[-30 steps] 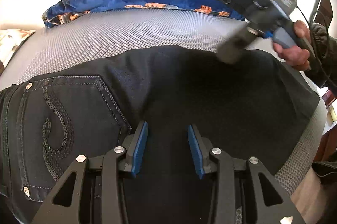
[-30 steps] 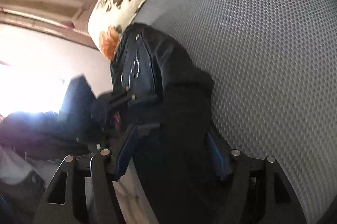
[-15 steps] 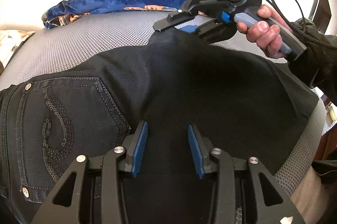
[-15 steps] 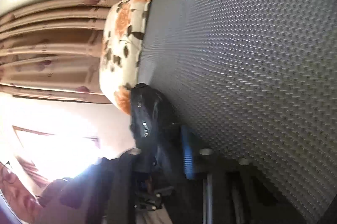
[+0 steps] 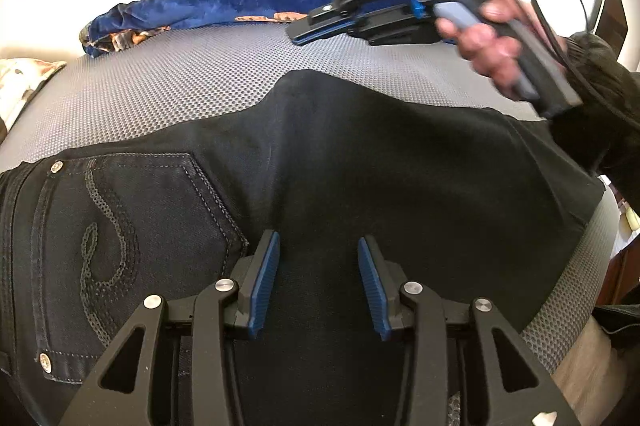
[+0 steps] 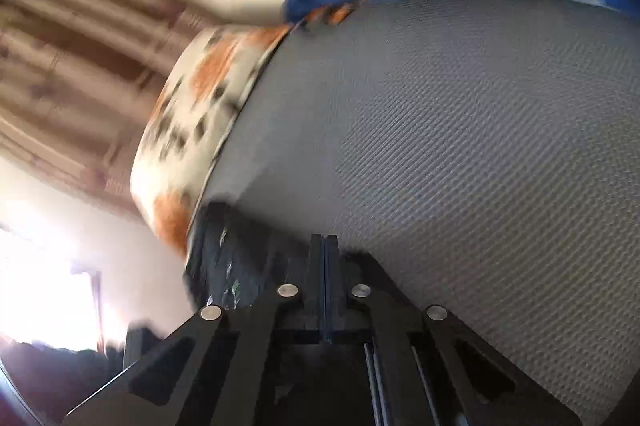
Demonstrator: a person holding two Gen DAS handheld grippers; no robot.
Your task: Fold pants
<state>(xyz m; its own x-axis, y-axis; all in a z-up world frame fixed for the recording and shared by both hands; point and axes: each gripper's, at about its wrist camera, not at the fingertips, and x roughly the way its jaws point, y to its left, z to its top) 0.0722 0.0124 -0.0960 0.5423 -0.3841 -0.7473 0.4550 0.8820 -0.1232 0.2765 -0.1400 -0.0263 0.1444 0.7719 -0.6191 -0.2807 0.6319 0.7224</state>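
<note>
Dark black pants [image 5: 360, 162] lie on a grey mesh bed surface [image 5: 180, 86], back pocket with stitched swirl [image 5: 120, 226] at the left. My left gripper [image 5: 318, 280] is open, its blue pads low over the pants' middle. My right gripper [image 5: 296, 36] is in the air above the far edge of the pants, jaws closed together with nothing between them. In the right wrist view the right gripper [image 6: 325, 246] is shut and empty, and a bit of the pants [image 6: 224, 254] shows at the lower left.
A blue blanket [image 5: 224, 2] lies bunched along the far edge of the bed. A floral pillow [image 6: 192, 130] sits at the left end. The bed's edge [image 5: 580, 278] drops off at the right. Curtains [image 6: 60, 66] hang beyond the pillow.
The right gripper let go of the pants' far edge and lifted up and to the right, shut and empty. The raised fabric peak dropped flat. The left gripper stayed put.
</note>
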